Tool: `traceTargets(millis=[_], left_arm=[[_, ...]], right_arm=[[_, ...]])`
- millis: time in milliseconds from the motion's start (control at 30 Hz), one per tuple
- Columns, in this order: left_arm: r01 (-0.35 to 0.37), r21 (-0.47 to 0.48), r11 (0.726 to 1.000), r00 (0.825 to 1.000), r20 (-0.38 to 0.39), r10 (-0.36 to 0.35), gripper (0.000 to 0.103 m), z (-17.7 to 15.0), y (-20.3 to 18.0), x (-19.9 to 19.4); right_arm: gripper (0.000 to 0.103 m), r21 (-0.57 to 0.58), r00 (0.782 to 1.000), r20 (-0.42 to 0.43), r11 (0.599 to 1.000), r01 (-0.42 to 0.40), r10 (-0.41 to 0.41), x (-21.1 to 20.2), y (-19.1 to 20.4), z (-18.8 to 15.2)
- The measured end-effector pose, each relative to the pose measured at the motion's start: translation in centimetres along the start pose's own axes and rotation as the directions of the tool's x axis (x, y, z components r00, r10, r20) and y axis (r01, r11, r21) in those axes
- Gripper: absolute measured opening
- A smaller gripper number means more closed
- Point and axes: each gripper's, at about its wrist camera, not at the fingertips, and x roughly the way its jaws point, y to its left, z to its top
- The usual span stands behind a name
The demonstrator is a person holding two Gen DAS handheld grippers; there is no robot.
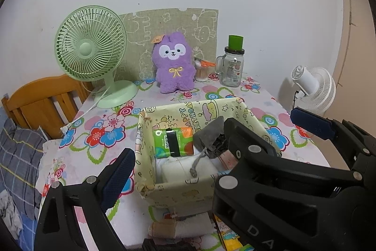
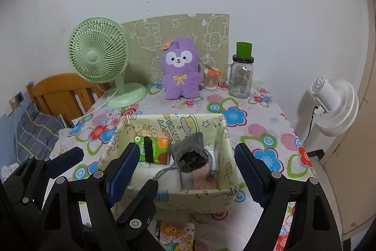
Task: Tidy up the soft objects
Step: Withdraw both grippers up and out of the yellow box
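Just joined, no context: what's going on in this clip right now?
A person holds two handheld grippers over a flowery table, sorting soft things into a yellow birthday-print box. The left gripper and right gripper both stand open and empty, just short of the box. Inside already: a green tissue pack, a grey drawstring pouch and some white folded items. The purple plush sits untouched against the back wall, between a green fan and a glass jar.
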Motion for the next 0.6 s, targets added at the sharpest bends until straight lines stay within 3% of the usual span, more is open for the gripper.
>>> traceTargets(millis=[600], left_arm=[[0.007,-0.004,1.000,1.000,0.008,-0.007,0.097,-2.2,-0.2,-2.8]], right_arm=[[0.085,-0.027,1.000,0.021,1.000,0.011,-0.011,-3.0,0.9,-2.1]])
